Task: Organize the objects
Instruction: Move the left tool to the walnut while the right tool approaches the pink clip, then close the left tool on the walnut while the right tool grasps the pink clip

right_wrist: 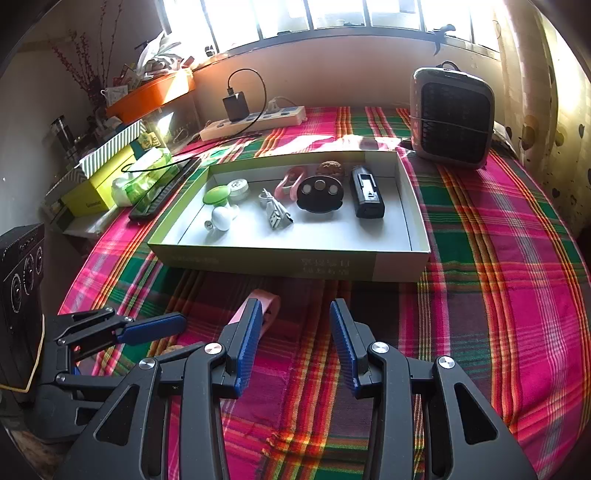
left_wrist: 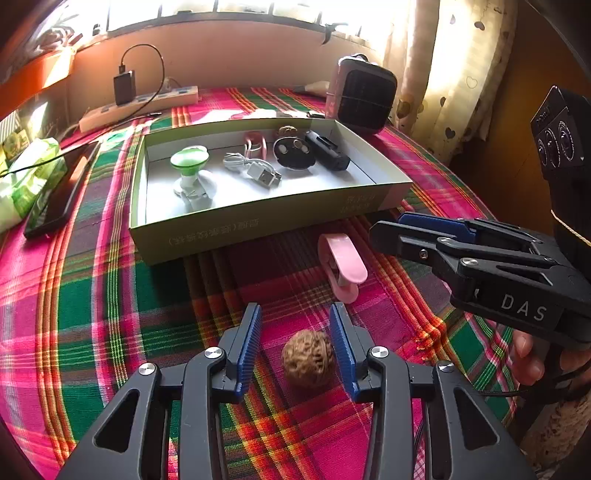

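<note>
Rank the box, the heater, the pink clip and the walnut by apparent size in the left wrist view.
1. box
2. heater
3. pink clip and walnut: they look alike, and the walnut lies nearer the camera, so no ranking.

Sunlit window [right_wrist: 332,14], patterned curtain [left_wrist: 443,74], plaid tablecloth [right_wrist: 498,258], peach wall [right_wrist: 332,74]

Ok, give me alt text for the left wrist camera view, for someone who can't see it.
The open left gripper straddles a walnut on a plaid tablecloth, its blue fingers on either side of the nut. Just beyond lies a pink clip, then a shallow cardboard box holding small gadgets and a white cable. The right gripper reaches in from the right.
</note>
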{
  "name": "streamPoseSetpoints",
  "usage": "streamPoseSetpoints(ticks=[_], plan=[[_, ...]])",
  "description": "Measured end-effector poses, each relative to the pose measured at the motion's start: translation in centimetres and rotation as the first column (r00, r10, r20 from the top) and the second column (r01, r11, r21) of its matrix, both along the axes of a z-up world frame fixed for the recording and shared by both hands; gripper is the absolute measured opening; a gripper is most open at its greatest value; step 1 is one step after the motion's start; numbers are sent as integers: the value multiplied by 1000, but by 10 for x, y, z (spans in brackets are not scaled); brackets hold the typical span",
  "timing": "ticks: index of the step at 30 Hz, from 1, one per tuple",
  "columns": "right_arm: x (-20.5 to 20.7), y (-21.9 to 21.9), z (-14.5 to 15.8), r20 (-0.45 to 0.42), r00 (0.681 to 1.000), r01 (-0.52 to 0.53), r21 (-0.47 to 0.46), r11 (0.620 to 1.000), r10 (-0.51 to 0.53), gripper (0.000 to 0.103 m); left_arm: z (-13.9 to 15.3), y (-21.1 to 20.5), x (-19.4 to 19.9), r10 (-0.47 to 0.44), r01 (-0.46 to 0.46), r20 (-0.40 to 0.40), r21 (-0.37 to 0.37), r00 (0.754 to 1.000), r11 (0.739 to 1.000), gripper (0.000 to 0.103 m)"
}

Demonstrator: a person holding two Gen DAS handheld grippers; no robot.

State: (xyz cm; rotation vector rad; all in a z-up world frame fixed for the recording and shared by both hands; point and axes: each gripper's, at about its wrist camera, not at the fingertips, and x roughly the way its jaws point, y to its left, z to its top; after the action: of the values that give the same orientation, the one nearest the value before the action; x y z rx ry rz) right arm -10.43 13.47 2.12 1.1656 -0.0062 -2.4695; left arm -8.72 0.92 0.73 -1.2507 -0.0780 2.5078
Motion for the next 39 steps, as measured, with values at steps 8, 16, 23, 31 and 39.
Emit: streamPoseSetpoints(ticks=[8,16,23,31,39], plan=[[0,-5,-5,12,1000,-11,1,1000,11,40,1,-2,11,-22,22,2,1,1000,1000,39],[2,-12,-6,15,999,-30,2,1000,30,40,0,4,11,-13,13,-15,-12,1000,1000,39],[3,-20,-7,16,999,-52,1,999,52,40,-1,0,13,4,-5,-23,-26,1000,1000,26],[-1,-33,-13,29,997,-73,23,997,72,40,-1,-12,13,45,-45,-22,-5,999,999,26],[-3,-47,-23,26,995,-100,90,991,98,40,-2,-28,9,100,-100,-18,5,995,995,26]])
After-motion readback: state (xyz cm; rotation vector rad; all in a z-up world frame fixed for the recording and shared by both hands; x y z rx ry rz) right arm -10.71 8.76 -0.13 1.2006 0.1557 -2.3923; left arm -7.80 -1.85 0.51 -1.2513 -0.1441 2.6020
